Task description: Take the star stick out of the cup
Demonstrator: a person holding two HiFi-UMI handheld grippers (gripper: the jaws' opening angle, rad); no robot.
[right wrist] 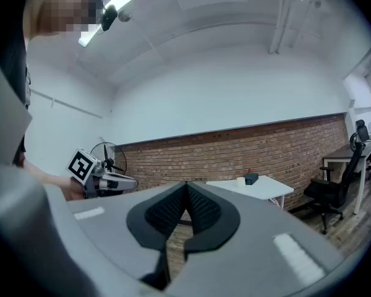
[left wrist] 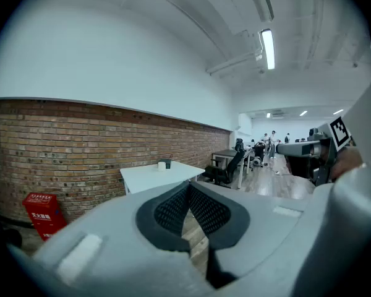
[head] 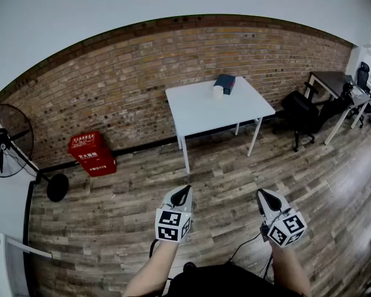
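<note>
Presently both grippers are held low in the foreground over the wooden floor (head: 142, 197), well apart from the work surface. The left gripper (head: 181, 195) has its jaws together with nothing between them, as its own view confirms: the ribbed dark pads meet at the tips. The right gripper (head: 264, 198) is likewise closed and empty, pads meeting along their front edge. Each points roughly level toward the far wall, the left one dipped slightly. The cup (head: 217, 91), small and white, stands upright on the white table (head: 198, 113), toward that table's far edge and just beside a dark box (head: 226, 83). The star stick cannot be made out at this range in any view; whether it stands in the cup, which way it points and how its long axis lies cannot be told. The table sits against the brick wall (head: 130, 85). To its left, on the floor by the wall, is a red box (head: 91, 154), and further left a standing fan (head: 3, 142). To the right of the table are a black office chair (head: 302, 111) and a dark-topped desk (head: 331, 79). Neither gripper touches any object.
</note>
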